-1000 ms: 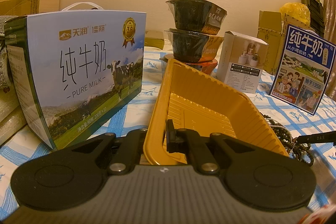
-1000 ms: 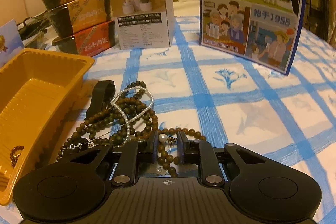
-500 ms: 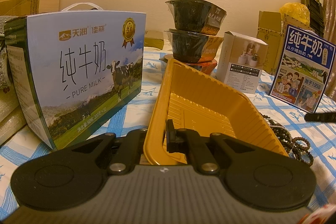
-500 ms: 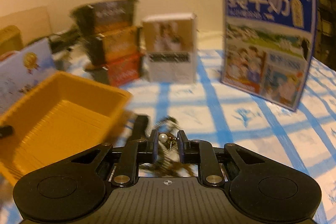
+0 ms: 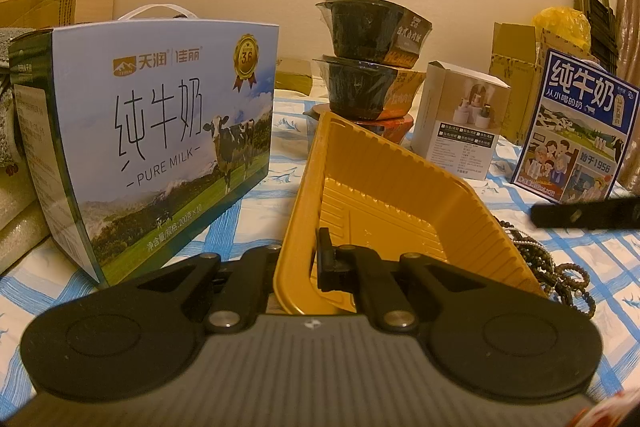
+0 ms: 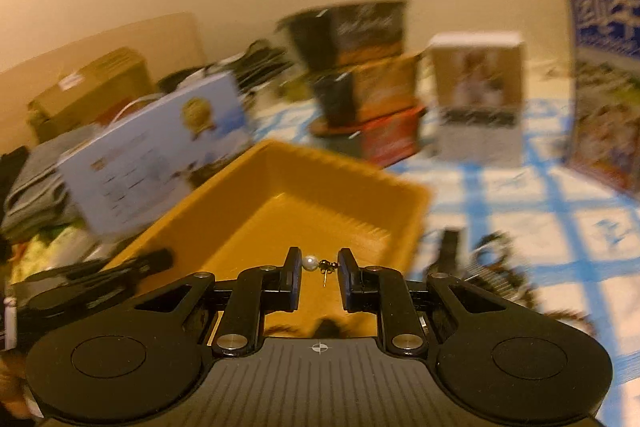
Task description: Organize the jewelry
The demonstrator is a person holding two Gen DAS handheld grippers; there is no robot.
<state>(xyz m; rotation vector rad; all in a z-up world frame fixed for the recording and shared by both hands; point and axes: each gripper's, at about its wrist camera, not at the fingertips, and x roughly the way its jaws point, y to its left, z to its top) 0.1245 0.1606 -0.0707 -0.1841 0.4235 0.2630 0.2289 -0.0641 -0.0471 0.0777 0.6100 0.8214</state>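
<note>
Right gripper clamped a pearl earring crosswise, above the tray's near end. Left gripper was shut on the tray's near wall. The small, smooth pearl could slip and bounce off hard ribbed plastic. Beads lay tangled right of the thin yellow tray.

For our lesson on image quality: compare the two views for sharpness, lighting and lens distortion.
Left wrist view: sharp, warm yellowish light, the milk carton and yellow tray crisp, edges bowed by the fisheye. Right wrist view: background smeared by motion blur, yet the right gripper and its pearl earring stay sharp; dark corners.
</note>
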